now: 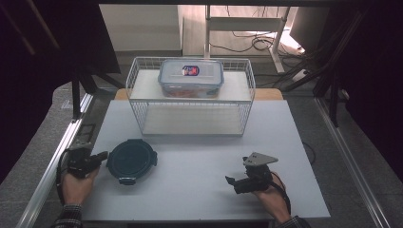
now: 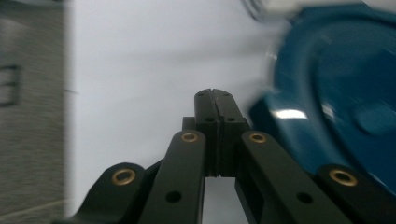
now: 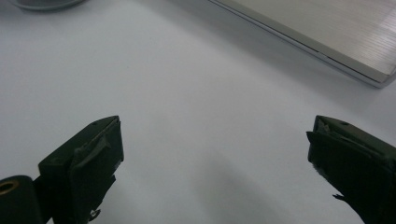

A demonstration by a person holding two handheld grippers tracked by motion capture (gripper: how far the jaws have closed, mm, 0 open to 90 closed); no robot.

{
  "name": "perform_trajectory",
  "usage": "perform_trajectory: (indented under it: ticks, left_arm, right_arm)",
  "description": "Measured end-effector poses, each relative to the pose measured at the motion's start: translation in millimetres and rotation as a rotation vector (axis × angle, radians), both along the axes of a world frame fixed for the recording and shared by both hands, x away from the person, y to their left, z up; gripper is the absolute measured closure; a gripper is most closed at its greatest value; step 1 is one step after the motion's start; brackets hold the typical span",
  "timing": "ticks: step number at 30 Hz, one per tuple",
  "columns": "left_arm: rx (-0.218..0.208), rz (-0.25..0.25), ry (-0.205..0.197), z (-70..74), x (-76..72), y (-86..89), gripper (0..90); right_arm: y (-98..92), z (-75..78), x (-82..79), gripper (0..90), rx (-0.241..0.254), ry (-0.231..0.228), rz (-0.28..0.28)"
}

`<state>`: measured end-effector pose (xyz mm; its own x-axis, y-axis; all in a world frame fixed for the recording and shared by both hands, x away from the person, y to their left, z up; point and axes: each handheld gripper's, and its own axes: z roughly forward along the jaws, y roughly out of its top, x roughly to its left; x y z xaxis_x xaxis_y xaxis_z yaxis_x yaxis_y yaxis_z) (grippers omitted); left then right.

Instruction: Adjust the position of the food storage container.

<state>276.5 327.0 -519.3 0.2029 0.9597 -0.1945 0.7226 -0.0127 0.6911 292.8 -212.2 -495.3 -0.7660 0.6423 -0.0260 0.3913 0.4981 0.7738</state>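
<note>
While my left gripper (image 1: 100,156), jaws closed and empty, nears the round blue lid (image 1: 131,160), right gripper (image 1: 231,182) idles agape; next, opening to grasp its rim.

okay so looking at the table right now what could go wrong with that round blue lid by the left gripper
1. The left gripper has its jaws shut beside the round blue lid, so it may shove the lid across the white table instead of gripping it.
2. The lid lies flat, leaving little edge for the jaws to catch.
3. The right gripper is open and apart, unable to steady it.
</note>
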Motion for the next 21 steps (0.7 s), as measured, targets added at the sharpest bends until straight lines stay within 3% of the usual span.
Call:
perform_trajectory:
  ticks: [1,2,5,8,14,21]
  left_arm:
    - [0.031,0.013,0.002,0.9,-0.9,-3.5,90.0]
    - [0.035,0.014,0.007,1.6,-0.9,-4.0,90.0]
    - [-0.016,0.014,0.006,0.0,-1.2,-2.7,90.0]
    - [-0.017,-0.005,0.009,0.5,-0.7,-8.9,90.0]
    - [-0.040,-0.073,0.016,0.8,2.5,-31.1,90.0]
    - [-0.068,-0.170,0.017,1.2,5.8,-70.4,90.0]
  right_arm:
    - [0.8,-0.1,0.0,3.3,-0.003,0.000,0.002]
    - [1.6,-0.4,-0.1,3.3,-0.003,0.000,0.006]
    - [1.9,-1.0,0.3,3.3,-0.002,0.003,0.007]
    - [2.0,-0.8,0.8,3.2,0.000,0.002,0.005]
    - [1.9,-1.6,1.2,3.2,-0.003,0.006,0.001]
    - [0.2,-1.9,2.2,3.3,0.000,0.009,-0.004]
